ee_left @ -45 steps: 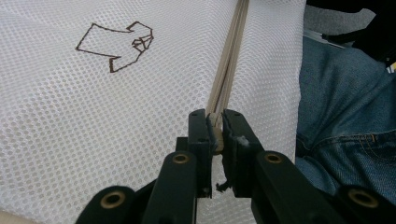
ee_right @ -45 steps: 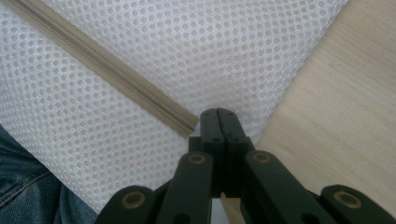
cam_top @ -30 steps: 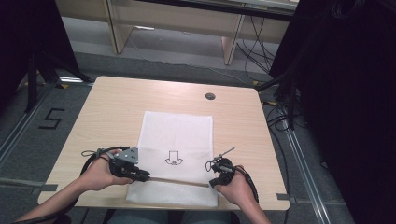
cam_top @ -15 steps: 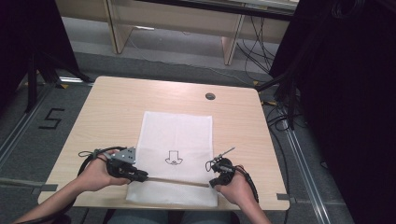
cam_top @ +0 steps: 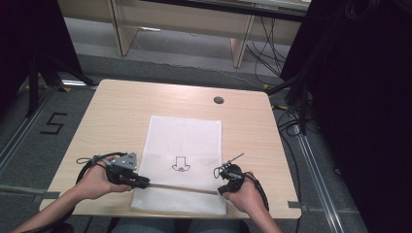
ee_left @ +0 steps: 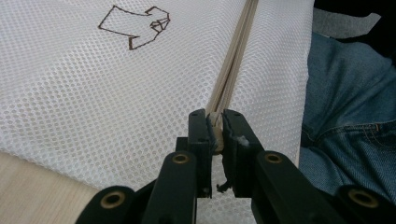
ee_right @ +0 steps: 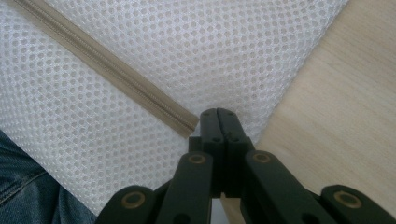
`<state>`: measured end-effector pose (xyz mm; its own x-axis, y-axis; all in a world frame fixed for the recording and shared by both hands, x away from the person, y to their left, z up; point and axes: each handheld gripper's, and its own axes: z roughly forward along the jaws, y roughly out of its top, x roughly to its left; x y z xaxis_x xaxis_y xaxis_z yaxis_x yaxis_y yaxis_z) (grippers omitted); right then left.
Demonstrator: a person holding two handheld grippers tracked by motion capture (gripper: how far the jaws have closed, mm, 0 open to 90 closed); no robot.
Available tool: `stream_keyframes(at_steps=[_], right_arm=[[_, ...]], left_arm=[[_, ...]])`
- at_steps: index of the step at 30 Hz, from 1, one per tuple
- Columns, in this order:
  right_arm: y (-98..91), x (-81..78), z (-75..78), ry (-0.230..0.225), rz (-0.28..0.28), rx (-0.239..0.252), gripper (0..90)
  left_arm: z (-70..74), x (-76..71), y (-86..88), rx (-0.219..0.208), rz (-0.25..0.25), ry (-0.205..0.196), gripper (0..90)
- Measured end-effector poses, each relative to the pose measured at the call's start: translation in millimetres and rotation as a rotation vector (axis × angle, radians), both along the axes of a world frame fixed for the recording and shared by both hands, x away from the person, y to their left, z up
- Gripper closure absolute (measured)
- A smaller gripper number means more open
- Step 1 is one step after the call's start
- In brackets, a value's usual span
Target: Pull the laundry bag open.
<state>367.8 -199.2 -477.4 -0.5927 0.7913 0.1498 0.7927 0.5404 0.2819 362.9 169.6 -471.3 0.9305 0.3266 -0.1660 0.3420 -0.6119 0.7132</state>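
A white mesh bag (cam_top: 184, 136) lies flat on the wooden table (cam_top: 116, 111), with a beige zipper (cam_top: 180, 187) running across its near end. My left gripper (cam_top: 145, 183) is at the zipper's left end. In the left gripper view its jaws (ee_left: 215, 123) are shut on the beige zipper pull (ee_left: 215, 122), and the zipper (ee_left: 236, 56) stretches away from them. My right gripper (cam_top: 219, 191) is at the zipper's right end. In the right gripper view it (ee_right: 218, 116) is shut, pinching the mesh (ee_right: 140, 51) just beside the zipper's end (ee_right: 184, 122).
A small dark outline drawing (cam_top: 180, 164) marks the bag's middle. A round cable hole (cam_top: 218, 100) sits near the table's far edge. The person's jeans (ee_left: 345, 93) show below the table's near edge. Bare wood (ee_right: 345, 93) lies right of the bag.
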Motion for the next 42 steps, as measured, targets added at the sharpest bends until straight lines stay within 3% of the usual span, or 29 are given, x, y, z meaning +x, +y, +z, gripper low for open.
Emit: stream_keyframes(at_steps=[13,17,19,21,23,26,29,30,31,33,38,39,42], right_arm=[[-0.4,0.4,-0.2,0.009,-0.005,0.001,90.0],[-0.7,0.6,-0.5,0.011,-0.004,0.007,90.0],[-0.7,0.6,-0.5,0.011,-0.004,0.007,90.0],[-0.9,0.8,-0.4,0.008,-0.004,0.002,90.0],[-1.3,1.3,-0.5,0.002,0.008,0.006,90.0],[-0.7,0.9,-0.3,0.009,-0.004,0.001,90.0],[-0.5,0.5,-0.1,0.010,-0.005,0.001,90.0],[-0.8,0.6,-0.3,0.008,-0.002,0.002,90.0],[-0.9,0.7,-0.3,0.009,-0.002,0.003,90.0],[-1.4,1.3,-1.0,0.006,0.006,0.011,90.0],[-1.2,1.8,-0.4,0.008,0.010,0.005,90.0],[-0.3,1.3,0.1,0.012,0.001,0.001,90.0],[-0.1,1.2,-0.9,0.000,0.002,0.002,90.0]], left_arm=[[0.4,0.2,1.8,-0.014,-0.027,0.003,82.0],[0.3,-0.9,2.5,-0.002,-0.017,0.002,82.0],[0.8,-0.5,4.4,-0.024,-0.009,0.015,82.0],[1.3,-0.9,7.1,-0.004,-0.004,0.006,82.0],[-0.2,-1.4,10.2,-0.038,-0.003,0.020,82.0],[-1.0,-3.4,10.4,-0.024,-0.014,0.019,82.0],[-0.1,-3.8,10.8,-0.039,-0.005,0.028,82.0],[0.1,-3.2,11.5,-0.021,-0.010,0.019,82.0],[0.8,-2.6,14.1,-0.002,-0.003,0.004,82.0],[0.6,-2.3,23.0,-0.025,0.024,0.021,82.0],[-6.3,-8.6,49.7,0.003,0.076,0.018,82.0],[-8.3,-10.3,52.3,-0.011,0.088,0.031,82.0],[-12.7,-13.1,59.1,-0.014,0.088,0.041,82.0]])
